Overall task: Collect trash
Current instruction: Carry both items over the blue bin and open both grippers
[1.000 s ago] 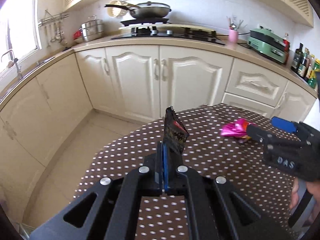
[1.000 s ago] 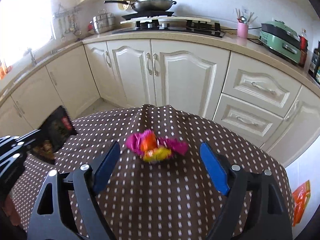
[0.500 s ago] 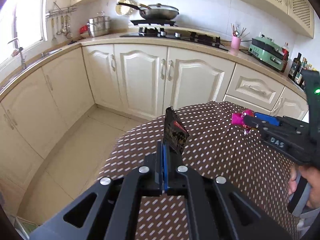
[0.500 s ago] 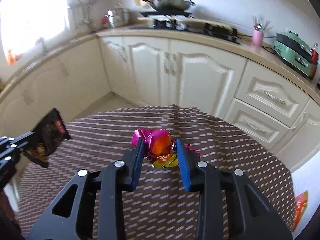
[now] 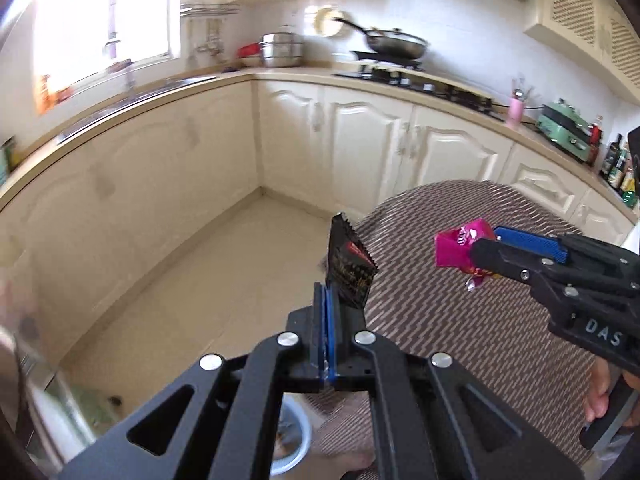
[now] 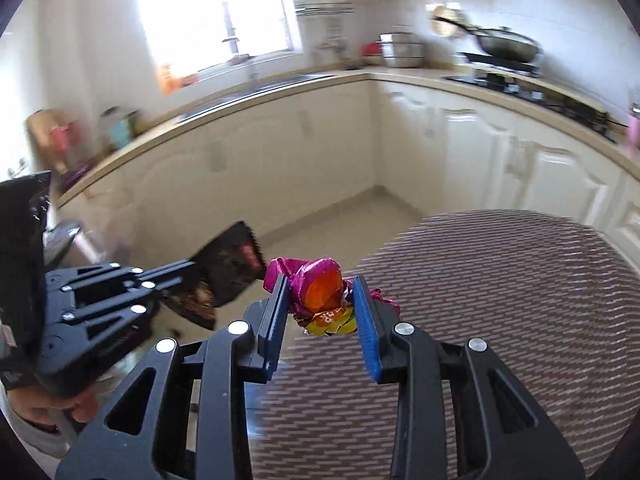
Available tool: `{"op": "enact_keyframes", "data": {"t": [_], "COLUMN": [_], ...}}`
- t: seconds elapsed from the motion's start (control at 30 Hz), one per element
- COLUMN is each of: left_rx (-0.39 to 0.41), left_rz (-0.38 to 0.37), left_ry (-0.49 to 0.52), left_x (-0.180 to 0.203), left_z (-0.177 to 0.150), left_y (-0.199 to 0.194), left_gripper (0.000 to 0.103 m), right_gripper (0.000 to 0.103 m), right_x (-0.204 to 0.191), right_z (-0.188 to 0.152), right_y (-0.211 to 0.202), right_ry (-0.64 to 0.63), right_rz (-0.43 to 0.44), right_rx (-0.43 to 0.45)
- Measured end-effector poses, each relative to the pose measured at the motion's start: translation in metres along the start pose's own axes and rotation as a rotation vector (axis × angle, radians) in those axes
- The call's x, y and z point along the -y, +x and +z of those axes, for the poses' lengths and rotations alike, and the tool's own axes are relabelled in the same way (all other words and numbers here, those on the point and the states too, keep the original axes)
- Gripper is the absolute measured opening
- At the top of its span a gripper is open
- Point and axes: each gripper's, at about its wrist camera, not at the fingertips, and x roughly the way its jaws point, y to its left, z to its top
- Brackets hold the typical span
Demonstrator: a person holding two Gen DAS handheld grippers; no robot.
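Foil and film are the two materials in hand. Left gripper (image 5: 329,320), jaws pressed nearly together, pinches a black snack wrapper (image 5: 349,265) by its lower edge, so the packet stands upright above the fingers and off the edge of the brown patterned table (image 5: 460,320). Right gripper (image 6: 322,312) pinches a crumpled pink-and-orange candy wrapper (image 6: 320,294) between its blue pads (image 6: 366,320), clear of the tabletop. Risk, as judged: both pieces are light, slick and held by little material; a quick swing could let the black packet slip out, or the springy foil ball squirm from between the pads onto the floor (image 5: 224,280). A pale blue basin (image 5: 294,440) shows low beneath the left gripper; whether it is the trash receptacle cannot be told.
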Motion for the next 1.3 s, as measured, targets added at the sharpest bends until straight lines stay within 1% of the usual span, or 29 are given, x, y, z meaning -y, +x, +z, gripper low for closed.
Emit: {"op": "enact_keyframes", "data": {"t": [0.07, 0.1, 0.17, 0.23, 0.33, 0.37, 0.47, 0.5, 0.57, 0.67, 0.83, 0.87, 0.9, 0.93, 1.0, 1.07, 1.17, 1.3], "left_rx": [-0.010, -0.011, -0.013, -0.027, -0.065, -0.088, -0.153, -0.177, -0.220, -0.278, -0.331, -0.337, -0.342, -0.348, -0.341, -0.350, -0.361, -0.377], "left_rz": [0.021, 0.038, 0.074, 0.076, 0.079, 0.087, 0.062, 0.058, 0.048, 0.024, 0.008, 0.000, -0.009, -0.016, -0.011, -0.019, -0.010, -0.002], "left_ry": [-0.042, -0.048, -0.064, -0.088, -0.124, -0.134, -0.178, -0.190, -0.215, -0.246, -0.266, -0.282, -0.296, -0.305, -0.301, -0.286, -0.285, -0.288], "left_x": [-0.029, -0.040, -0.062, -0.079, -0.105, -0.114, -0.135, -0.140, -0.150, -0.158, -0.165, -0.168, -0.168, -0.170, -0.172, -0.172, -0.176, -0.180], "left_z": [-0.021, -0.029, -0.051, -0.070, -0.100, -0.114, -0.145, -0.155, -0.170, -0.190, -0.205, -0.206, -0.206, -0.206, -0.207, -0.208, -0.213, -0.219], "left_y": [-0.014, -0.019, -0.027, -0.028, -0.020, -0.013, 0.012, 0.022, 0.043, 0.074, 0.114, 0.121, 0.125, 0.130, 0.134, 0.139, 0.142, 0.141], "left_gripper": [0.001, 0.001, 0.001, 0.001, 0.001, 0.001, 0.001, 0.001, 0.001, 0.001, 0.003, 0.003, 0.009, 0.019, 0.027, 0.029, 0.034, 0.042], "right_gripper": [0.031, 0.031, 0.031, 0.031, 0.031, 0.031, 0.031, 0.031, 0.031, 0.031, 0.031, 0.031, 0.031, 0.031, 0.031, 0.031, 0.031, 0.031], "right_x": [-0.025, -0.044, -0.069, -0.089, -0.109, -0.111, -0.115, -0.116, -0.114, -0.111, -0.101, -0.101, -0.099, -0.098, -0.096, -0.098, -0.096, -0.100], "right_z": [-0.008, -0.016, -0.029, -0.041, -0.061, -0.068, -0.094, -0.104, -0.119, -0.139, -0.152, -0.154, -0.154, -0.155, -0.156, -0.158, -0.162, -0.167], "right_y": [0.009, 0.018, 0.034, 0.051, 0.079, 0.087, 0.122, 0.128, 0.149, 0.170, 0.195, 0.199, 0.203, 0.205, 0.211, 0.216, 0.219, 0.224], "right_ry": [-0.006, -0.010, -0.014, -0.046, -0.042, -0.037, 0.000, 0.003, 0.011, 0.025, 0.052, 0.057, 0.064, 0.065, 0.069, 0.072, 0.075, 0.075], "right_rz": [0.030, 0.057, 0.082, 0.070, 0.072, 0.064, 0.046, 0.036, 0.007, -0.021, -0.052, -0.056, -0.057, -0.060, -0.064, -0.072, -0.069, -0.061], "right_rx": [-0.005, -0.019, -0.040, -0.061, -0.104, -0.116, -0.182, -0.198, -0.232, -0.277, -0.304, -0.309, -0.312, -0.315, -0.324, -0.335, -0.348, -0.368]}}
